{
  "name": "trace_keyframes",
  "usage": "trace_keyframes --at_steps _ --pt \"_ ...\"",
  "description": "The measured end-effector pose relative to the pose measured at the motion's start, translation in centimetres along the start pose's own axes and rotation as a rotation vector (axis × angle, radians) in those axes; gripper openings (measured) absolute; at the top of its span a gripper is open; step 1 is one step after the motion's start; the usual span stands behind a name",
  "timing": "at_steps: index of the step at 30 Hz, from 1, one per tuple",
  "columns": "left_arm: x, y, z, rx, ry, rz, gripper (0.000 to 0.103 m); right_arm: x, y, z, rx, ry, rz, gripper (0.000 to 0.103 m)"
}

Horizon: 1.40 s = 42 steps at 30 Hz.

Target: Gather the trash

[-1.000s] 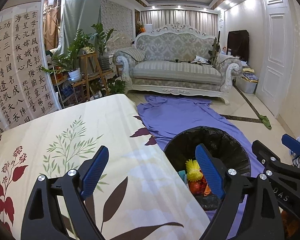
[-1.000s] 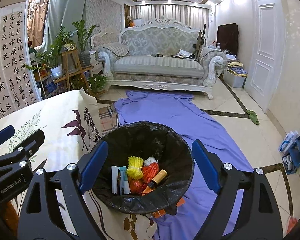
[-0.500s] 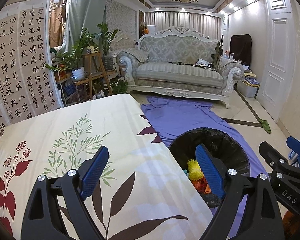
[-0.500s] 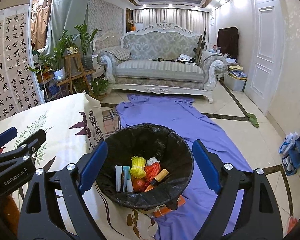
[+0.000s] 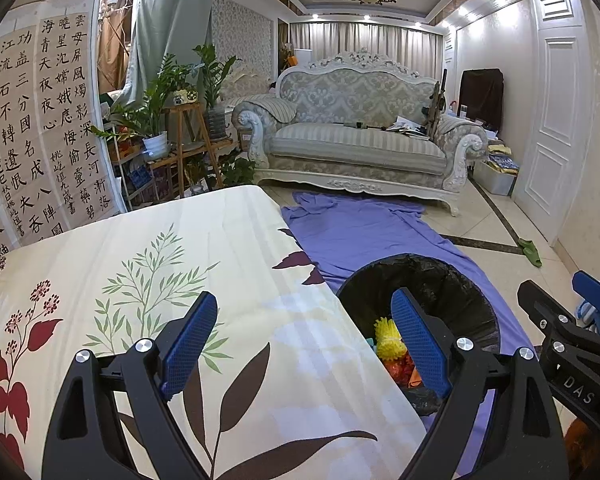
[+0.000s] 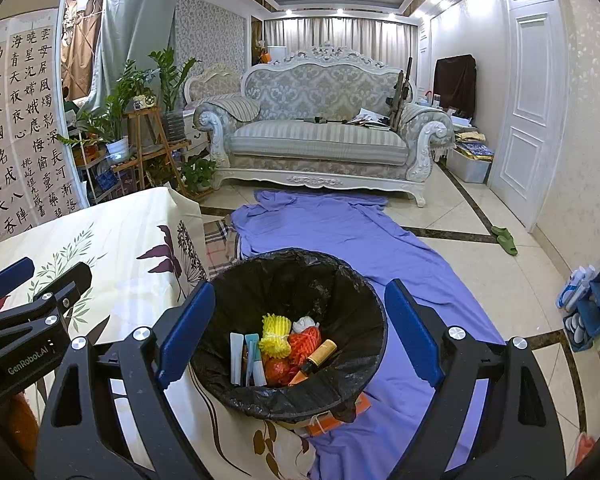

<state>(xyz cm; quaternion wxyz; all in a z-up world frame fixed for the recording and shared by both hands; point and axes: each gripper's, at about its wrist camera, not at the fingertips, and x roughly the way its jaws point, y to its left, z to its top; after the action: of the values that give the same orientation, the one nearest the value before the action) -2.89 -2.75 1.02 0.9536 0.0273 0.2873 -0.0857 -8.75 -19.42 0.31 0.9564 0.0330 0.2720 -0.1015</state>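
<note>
A round bin with a black liner [image 6: 340,280] stands on the floor beside the table; it also shows in the left wrist view [image 5: 452,280]. Inside lie yellow foam netting [image 6: 275,334], red netting [image 6: 306,342], two pale tubes [image 6: 244,356], a white wad and a gold-capped bottle [image 6: 320,354]. My right gripper [image 6: 298,334] is open and empty, held above the bin. My left gripper [image 5: 304,344] is open and empty above the floral tablecloth [image 5: 140,272], at the table's right edge.
A purple sheet [image 6: 340,232] lies on the tiled floor from the bin to the ornate sofa [image 6: 320,136]. Plant stands [image 6: 148,128] and a calligraphy screen [image 6: 20,128] are at the left. Green slippers [image 6: 505,239] lie near the white door.
Both grippers have drawn back and up slightly, so the bin looks a little farther off. Both stay open and empty. The trash in the bin has not moved.
</note>
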Motion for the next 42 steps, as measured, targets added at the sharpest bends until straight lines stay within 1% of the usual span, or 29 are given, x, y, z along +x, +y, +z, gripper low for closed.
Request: trace_keyframes --at_steps 42 --pt "0.32 0.22 -0.62 -0.013 0.011 -0.011 0.086 0.00 0.06 0.05 -0.001 0.002 0.000 0.085"
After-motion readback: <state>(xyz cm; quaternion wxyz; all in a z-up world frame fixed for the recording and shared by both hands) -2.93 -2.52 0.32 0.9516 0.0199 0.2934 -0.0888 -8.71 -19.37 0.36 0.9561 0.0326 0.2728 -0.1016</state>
